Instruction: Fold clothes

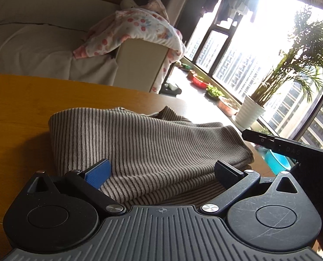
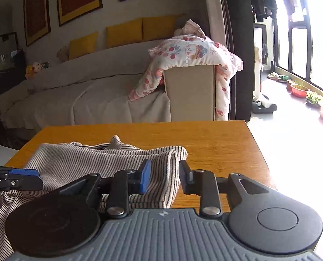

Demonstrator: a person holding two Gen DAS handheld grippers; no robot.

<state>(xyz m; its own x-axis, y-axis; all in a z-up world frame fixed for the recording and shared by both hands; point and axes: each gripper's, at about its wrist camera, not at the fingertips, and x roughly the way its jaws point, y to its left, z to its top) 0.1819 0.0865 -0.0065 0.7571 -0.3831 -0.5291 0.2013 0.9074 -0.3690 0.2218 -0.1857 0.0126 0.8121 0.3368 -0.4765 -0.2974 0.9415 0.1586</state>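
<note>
A grey-and-white striped garment (image 1: 139, 143) lies folded in layers on the orange wooden table (image 1: 20, 113). My left gripper (image 1: 162, 171) stands wide open over its near edge, the cloth lying between and under the fingers, with neither pad pressing it. In the right wrist view the same garment (image 2: 85, 161) reaches to the table's middle. My right gripper (image 2: 164, 176) is open at the garment's folded right edge; the cloth sits between the fingers and a gap shows at the black finger. One finger of the left gripper (image 2: 24, 174) enters from the left.
A beige sofa (image 2: 85, 87) stands behind the table, with a floral quilt (image 2: 189, 52) draped over its arm. By the bright window are a potted palm (image 1: 250, 113) and several plant bowls (image 2: 298, 90). The table's right edge (image 2: 261, 156) is close.
</note>
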